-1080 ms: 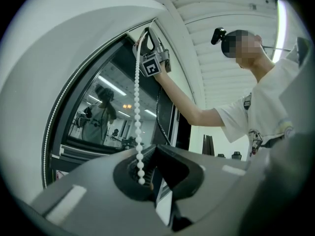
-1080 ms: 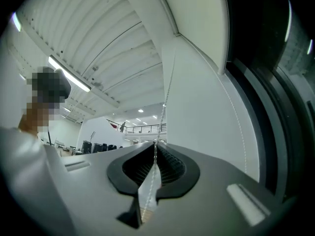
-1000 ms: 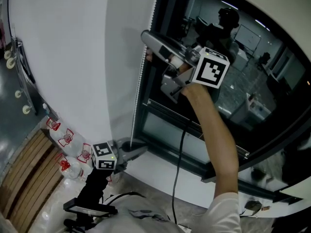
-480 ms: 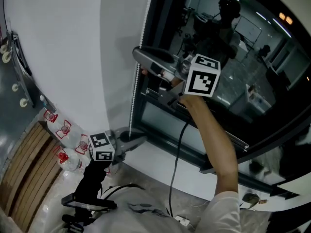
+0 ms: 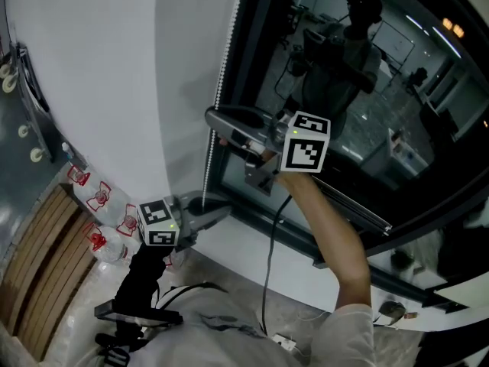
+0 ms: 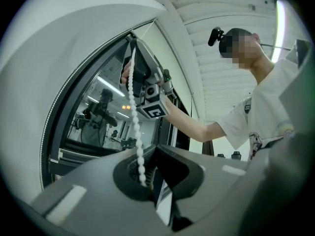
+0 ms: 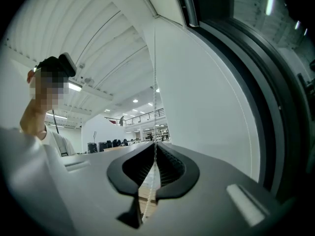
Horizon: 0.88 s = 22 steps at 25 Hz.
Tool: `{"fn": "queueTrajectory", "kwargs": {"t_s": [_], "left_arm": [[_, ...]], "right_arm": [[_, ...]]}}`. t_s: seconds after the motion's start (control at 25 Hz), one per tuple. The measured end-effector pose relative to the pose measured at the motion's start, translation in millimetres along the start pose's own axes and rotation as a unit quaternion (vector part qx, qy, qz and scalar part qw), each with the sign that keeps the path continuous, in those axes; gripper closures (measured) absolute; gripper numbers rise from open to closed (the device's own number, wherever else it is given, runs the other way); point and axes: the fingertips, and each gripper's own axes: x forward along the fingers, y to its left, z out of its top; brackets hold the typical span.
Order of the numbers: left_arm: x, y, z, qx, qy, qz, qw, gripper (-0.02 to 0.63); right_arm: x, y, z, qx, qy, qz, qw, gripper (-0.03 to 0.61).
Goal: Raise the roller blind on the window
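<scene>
Along the window frame's [image 5: 248,52] left edge hangs the bead chain [image 5: 221,90]. My right gripper's [image 5: 216,122] fingers pinch it high, and my left gripper's [image 5: 219,212] fingers pinch it low. It looks light, limp and slippery, so I'd clamp squarely across the beads.

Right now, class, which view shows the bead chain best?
The left gripper view: the bead chain shows bead by bead, running from the right gripper down into the left gripper. The head view shows a dotted line beside the window frame; the right gripper view, a thin strand between shut jaws.
</scene>
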Motion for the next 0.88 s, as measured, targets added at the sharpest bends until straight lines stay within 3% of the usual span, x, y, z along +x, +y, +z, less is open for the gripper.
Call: {"fn": "queueTrajectory", "kwargs": {"t_s": [0.28,0.52,0.64,0.72,0.88], "left_arm": [[7,7,23,0.003,0.005,0.0,1.0,0.615],[2,3,12,0.006,0.004,0.002,1.0,0.615],[3,3,12,0.009,0.004,0.0,1.0,0.615],[3,2,10,0.005,0.005,0.0,1.0,0.615],[2,2,6,0.0,0.006,0.002,1.0,0.615]], "right_arm": [[-2,-12,-39,0.049,0.029,0.001,0.998,0.563],[-7,-10,-105,0.093,0.056,0.004,0.994,0.563],[-12,-10,-102,0.111,0.038,0.014,0.993,0.56],[-13,-7,-92,0.091,0.031,0.017,0.995,0.554],[-12,-2,-29,0.049,-0.016,0.03,0.998,0.438]]}}
